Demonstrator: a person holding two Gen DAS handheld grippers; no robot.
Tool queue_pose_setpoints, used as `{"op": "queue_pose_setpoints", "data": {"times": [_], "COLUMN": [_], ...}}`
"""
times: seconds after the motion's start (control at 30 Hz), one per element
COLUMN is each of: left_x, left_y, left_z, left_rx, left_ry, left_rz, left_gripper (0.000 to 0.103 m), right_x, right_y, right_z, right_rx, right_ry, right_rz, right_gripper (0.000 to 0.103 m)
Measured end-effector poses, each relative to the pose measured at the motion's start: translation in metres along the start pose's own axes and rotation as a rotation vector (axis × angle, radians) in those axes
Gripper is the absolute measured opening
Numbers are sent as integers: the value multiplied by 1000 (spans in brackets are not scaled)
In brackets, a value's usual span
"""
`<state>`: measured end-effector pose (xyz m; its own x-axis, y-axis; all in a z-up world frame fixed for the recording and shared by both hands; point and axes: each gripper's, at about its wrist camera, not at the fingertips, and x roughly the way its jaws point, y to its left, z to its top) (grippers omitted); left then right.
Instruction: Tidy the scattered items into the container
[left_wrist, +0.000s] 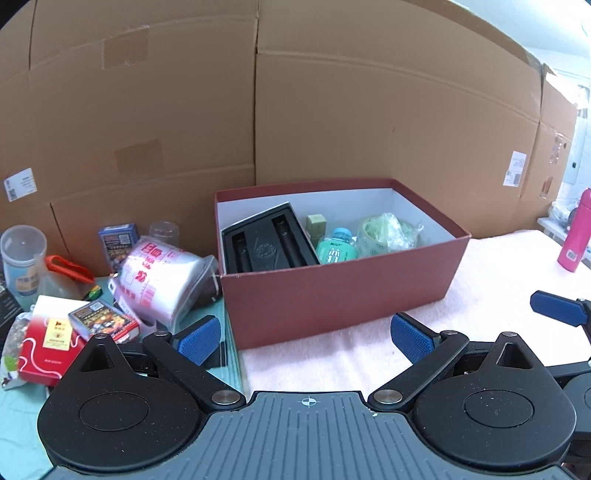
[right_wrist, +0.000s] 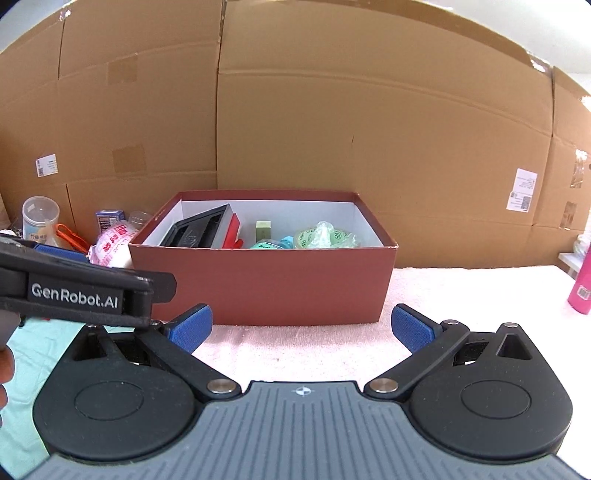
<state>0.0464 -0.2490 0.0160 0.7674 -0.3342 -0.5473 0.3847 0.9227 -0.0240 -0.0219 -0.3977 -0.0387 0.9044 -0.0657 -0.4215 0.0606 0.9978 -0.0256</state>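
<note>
Low in both wrist views, the left gripper and right gripper gape wide, holding nothing. Reach lower left for the card pack; beyond, the red box waits mid-frame.

I'm working black tongs: my left gripper and right gripper are wearing blue ribbed pads, silver pivot screws and white "GenRobot.AI" lettering.

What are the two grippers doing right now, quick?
Left gripper: open, holding nothing.
Right gripper: open, holding nothing.
</note>
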Motion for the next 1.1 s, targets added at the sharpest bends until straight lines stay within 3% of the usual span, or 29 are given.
{"op": "queue_pose_setpoints", "data": {"times": [0.43, 1.1], "left_x": [-21, -21], "left_y": [-7, -6], "left_z": [-13, -16], "left_rx": [18, 29], "left_ry": [4, 10], "left_rz": [-17, -23], "left_gripper": [103, 103], "right_x": [-26, -26], "right_y": [5, 7], "right_z": [-9, -13], "right_rx": [-3, 14], "right_ry": [-2, 11], "right_rz": [-12, -15], "right_gripper": [103, 103]}}
